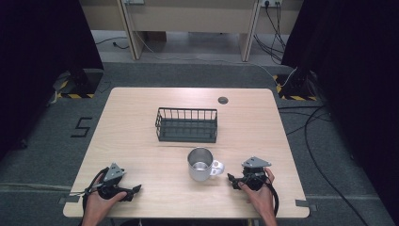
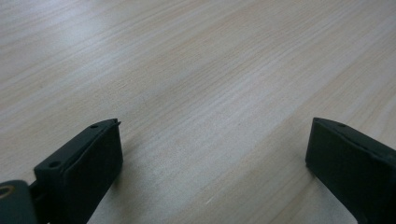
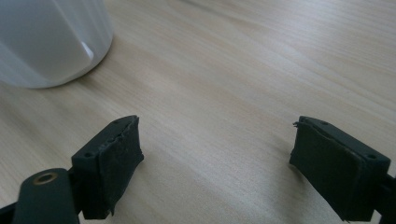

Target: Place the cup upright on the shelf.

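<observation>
High view: a metal mug (image 1: 201, 164) stands upright on the bench (image 1: 141, 108) near the front edge, its handle turned toward the right gripper (image 1: 233, 179), which rests just beside it on the wood. The left gripper (image 1: 134, 190) lies well apart at the front left corner. In the right gripper view the jaws stand spread with bare bench between them and the mug's pale wall (image 3: 51, 42) off to the upper left; nothing is grasped. In the left gripper view the jaws are likewise released over empty wood.

This looks like the very start: both hands parked, the mug untouched. A likely aim is to carry the mug into the dark wire basket (image 1: 187, 125) that stands just behind it. The next move would call for the right gripper to swing toward the handle or rim and close there firmly, since smooth metal may slip.

A small round grommet (image 1: 223, 100) sits near the far edge, out of the way. Nothing blocks the path between mug and basket save the basket's own front wall, which the mug must clear.
</observation>
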`<state>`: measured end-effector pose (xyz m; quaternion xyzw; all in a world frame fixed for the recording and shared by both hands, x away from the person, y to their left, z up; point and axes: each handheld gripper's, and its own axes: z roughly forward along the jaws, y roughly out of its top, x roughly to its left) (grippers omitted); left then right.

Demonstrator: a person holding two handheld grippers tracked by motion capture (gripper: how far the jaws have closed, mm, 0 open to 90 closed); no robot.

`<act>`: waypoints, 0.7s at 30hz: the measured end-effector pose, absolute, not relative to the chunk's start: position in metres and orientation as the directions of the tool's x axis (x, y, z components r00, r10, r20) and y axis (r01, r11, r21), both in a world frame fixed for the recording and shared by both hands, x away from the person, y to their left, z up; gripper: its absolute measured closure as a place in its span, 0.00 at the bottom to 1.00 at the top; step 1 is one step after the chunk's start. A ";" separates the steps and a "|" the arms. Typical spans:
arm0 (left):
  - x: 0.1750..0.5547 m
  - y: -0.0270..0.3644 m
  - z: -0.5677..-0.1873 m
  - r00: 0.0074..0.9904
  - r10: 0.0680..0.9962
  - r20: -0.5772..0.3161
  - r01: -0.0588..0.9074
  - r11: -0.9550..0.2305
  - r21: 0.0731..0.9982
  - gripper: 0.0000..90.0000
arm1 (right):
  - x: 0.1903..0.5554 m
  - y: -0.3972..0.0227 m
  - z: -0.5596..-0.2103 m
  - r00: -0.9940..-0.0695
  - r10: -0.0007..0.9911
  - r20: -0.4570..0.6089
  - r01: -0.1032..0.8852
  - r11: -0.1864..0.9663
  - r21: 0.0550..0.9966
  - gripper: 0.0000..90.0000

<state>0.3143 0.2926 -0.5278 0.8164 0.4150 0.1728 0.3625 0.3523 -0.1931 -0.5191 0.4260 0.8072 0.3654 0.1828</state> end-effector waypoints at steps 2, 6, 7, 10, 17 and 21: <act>0.314 0.293 -0.528 0.596 0.803 -0.019 0.552 -0.393 0.735 0.03 | 0.351 -0.194 -0.519 -0.561 0.827 0.025 0.548 0.349 0.760 0.18; 0.314 0.293 -0.528 0.596 0.803 -0.019 0.552 -0.393 0.735 0.03 | 0.347 -0.195 -0.518 -0.552 0.833 0.040 0.542 0.323 0.776 0.17; 0.314 0.293 -0.528 0.596 0.803 -0.019 0.552 -0.393 0.735 0.03 | 0.345 -0.195 -0.517 -0.543 0.839 0.047 0.542 0.307 0.782 0.17; 0.314 0.293 -0.528 0.596 0.803 -0.019 0.552 -0.393 0.735 0.03 | 0.339 -0.195 -0.512 -0.547 0.836 0.053 0.520 0.289 0.804 0.17; 0.314 0.293 -0.528 0.596 0.803 -0.019 0.552 -0.393 0.735 0.03 | 0.325 -0.192 -0.491 -0.568 0.821 0.061 0.431 0.233 0.872 0.17; 0.314 0.293 -0.528 0.596 0.803 -0.019 0.552 -0.393 0.735 0.03 | 0.318 -0.187 -0.479 -0.611 0.788 0.077 0.367 0.196 0.909 0.17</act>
